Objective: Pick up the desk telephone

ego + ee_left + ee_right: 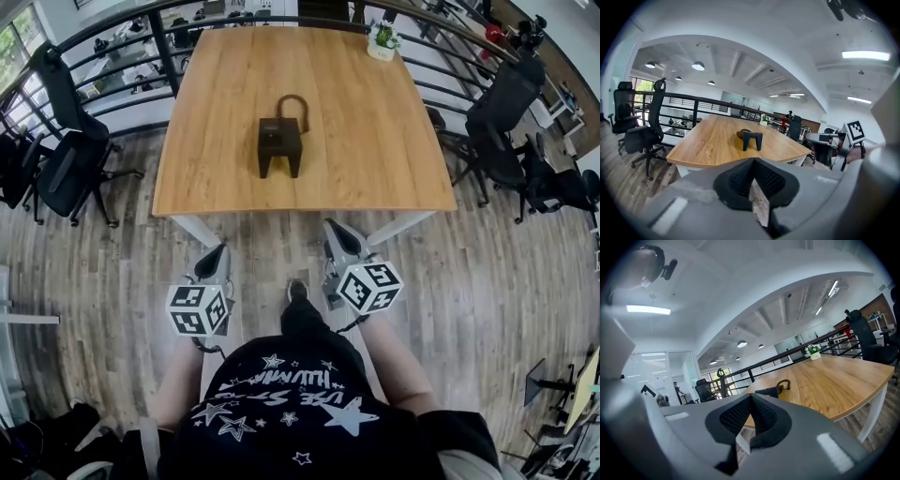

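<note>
We are looking down at a wooden table [375,141] with the desk telephone [279,136] sitting near its middle, a bit toward the near edge. The phone is dark and resting flat on the tabletop, with a dark curved loop lying just behind it on the far side. Nothing is touching it.

Both tongs are hanging in front of the table's near edge, over the wood floor [122,281], well apart from the phone. We are seeing the left gripper [222,249] with its jaws closed together and nothing between them; in the left gripper view the ribbed pads are meeting at the tip and the phone is showing beyond them on the table. The right gripper [331,226] is also closed and empty, pads meeting at the tip, with the table edge and the phone off ahead of it. Each gripper is carrying its marker cube, the left cube [198,309] and the right cube [369,286], close to the person's body.

The person is standing just before the table, one shoe [297,289] showing between the grippers, dark shirt with white stars [291,403] at the bottom of the head view.

A small potted plant [382,42] is sitting at the far right corner of the table. Black office chairs are standing to the left [70,159] and right [502,122] of it, and a dark railing [169,47] is running behind it.
</note>
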Motion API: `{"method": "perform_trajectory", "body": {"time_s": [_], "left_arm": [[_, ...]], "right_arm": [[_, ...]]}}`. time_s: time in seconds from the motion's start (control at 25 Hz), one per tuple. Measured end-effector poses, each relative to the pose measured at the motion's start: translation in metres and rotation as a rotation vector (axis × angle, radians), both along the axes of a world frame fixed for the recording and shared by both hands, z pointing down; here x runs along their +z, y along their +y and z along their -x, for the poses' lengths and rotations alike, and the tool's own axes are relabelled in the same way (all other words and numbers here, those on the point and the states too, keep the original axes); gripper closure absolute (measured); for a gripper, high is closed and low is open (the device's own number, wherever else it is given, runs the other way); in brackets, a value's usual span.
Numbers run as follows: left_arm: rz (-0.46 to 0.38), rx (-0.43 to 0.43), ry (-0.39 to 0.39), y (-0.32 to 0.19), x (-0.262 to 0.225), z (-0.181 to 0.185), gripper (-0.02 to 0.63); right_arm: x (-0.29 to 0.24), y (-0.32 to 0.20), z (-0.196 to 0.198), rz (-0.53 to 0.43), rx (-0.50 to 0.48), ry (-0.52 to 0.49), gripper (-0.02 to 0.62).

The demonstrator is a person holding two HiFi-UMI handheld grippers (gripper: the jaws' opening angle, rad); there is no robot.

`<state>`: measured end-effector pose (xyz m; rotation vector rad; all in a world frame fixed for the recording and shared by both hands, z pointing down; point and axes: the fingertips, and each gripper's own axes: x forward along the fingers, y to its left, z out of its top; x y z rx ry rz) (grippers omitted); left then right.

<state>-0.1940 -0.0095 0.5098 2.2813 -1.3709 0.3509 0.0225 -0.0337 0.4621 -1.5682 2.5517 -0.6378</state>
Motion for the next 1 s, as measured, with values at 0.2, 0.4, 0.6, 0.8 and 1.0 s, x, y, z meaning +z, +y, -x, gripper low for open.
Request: {"method": "perform_trajectory", "body": {"time_s": [0.2, 0.4, 0.6, 0.8, 1.0], "left_arm": [[0.006, -0.031, -0.023, -0.037, -0.002, -0.018, 0.604], [0.022, -0.08, -0.009, -0.076, -0.002, -0.036, 0.604], [0.032, -0.091, -0.011, -0.099, -0.002, -0.056, 0.604], [0.06, -0.098, -0.001, -0.12, 0.004, -0.069, 0.604], [0.12, -0.154, -0.007, -0.144, 0.019, -0.078, 0.604]], "right_arm": [[0.002, -0.05, -0.023, 0.012, -0.031, -0.008, 0.597], [0.002, -0.099, -0.042, 0.021, -0.053, -0.029, 0.595], [0.007, -0.13, -0.057, 0.035, -0.069, -0.049, 0.597], [0.008, -0.152, -0.067, 0.032, -0.087, -0.057, 0.595], [0.016, -0.169, -0.083, 0.048, -0.092, -0.051, 0.597]]}}
